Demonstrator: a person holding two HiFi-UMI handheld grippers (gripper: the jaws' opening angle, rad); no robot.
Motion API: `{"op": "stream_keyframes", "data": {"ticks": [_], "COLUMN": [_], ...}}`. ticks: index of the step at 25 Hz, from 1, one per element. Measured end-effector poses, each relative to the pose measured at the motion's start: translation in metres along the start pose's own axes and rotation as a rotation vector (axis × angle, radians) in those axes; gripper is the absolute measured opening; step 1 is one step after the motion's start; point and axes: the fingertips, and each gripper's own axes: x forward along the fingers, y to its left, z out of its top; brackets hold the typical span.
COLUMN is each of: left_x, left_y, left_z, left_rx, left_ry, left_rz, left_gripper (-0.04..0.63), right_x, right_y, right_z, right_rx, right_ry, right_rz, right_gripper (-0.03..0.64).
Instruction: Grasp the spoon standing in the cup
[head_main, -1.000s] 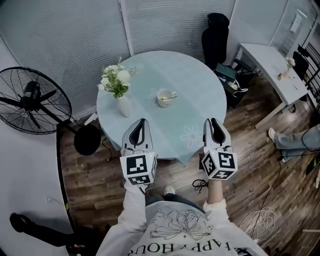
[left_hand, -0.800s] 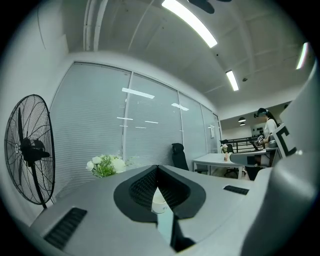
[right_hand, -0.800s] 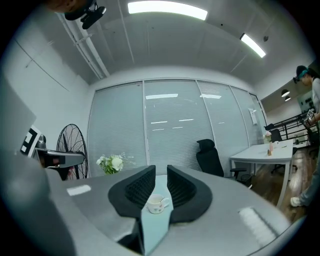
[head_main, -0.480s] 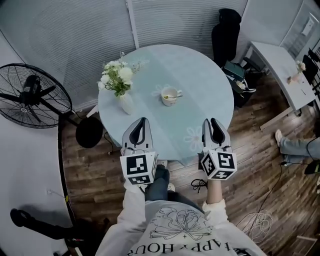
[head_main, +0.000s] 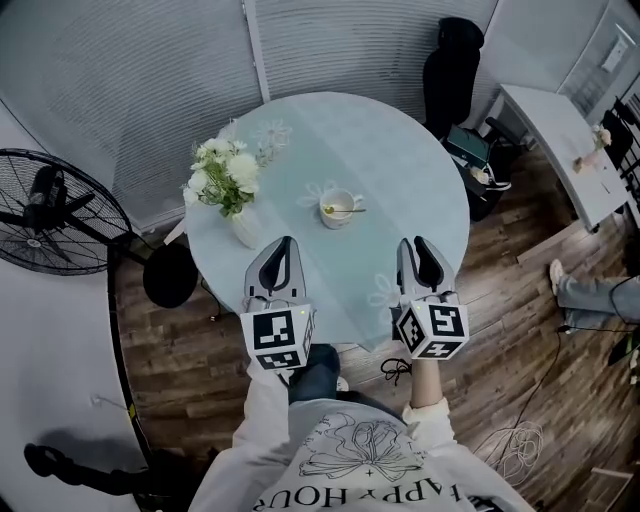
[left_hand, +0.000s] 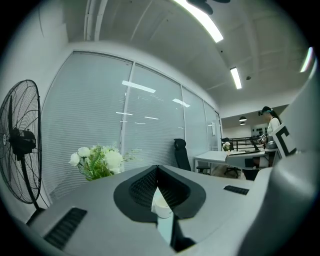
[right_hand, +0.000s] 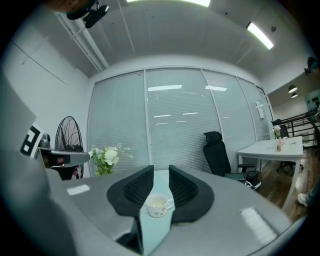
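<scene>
A white cup (head_main: 337, 208) stands near the middle of the round table (head_main: 400, 160), and a spoon (head_main: 352, 210) rests in it with its handle over the right rim. Both grippers hover above the table's near edge, well short of the cup. My left gripper (head_main: 282, 246) is shut with its tips together, and in the left gripper view (left_hand: 157, 168) the cup (left_hand: 161, 204) shows low behind them. My right gripper (head_main: 420, 246) has its jaws opening with nothing between them. In the right gripper view (right_hand: 161, 169) the cup (right_hand: 158, 205) sits beyond the gap.
A vase of white flowers (head_main: 226, 183) stands on the table's left side. A floor fan (head_main: 45, 215) is at far left, a black office chair (head_main: 455, 60) behind the table, a white desk (head_main: 560, 135) at right. Cables (head_main: 515, 440) lie on the wooden floor.
The table and cup have come nearer, with both grippers now over the table's near edge. The right gripper's jaws have spread apart. The left jaws stay together.
</scene>
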Motion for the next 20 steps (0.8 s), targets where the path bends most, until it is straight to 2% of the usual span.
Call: {"op": "stream_keyframes", "data": {"ticks": [11, 20], "left_x": [0.076, 0.115], "left_y": [0.022, 0.045], "left_z": [0.001, -0.014], "left_rx": [0.002, -0.018], "left_ry": [0.017, 0.055], "left_rz": [-0.078, -0.091], "left_gripper": [0.006, 0.006], "right_x": [0.081, 0.129], "right_y": [0.004, 0.006], "right_z": [-0.010, -0.041], "right_rx": [0.028, 0.078], "right_ry": [0.034, 0.109], "right_rz": [-0.009, -0.015], "right_gripper": [0.101, 0.118]}}
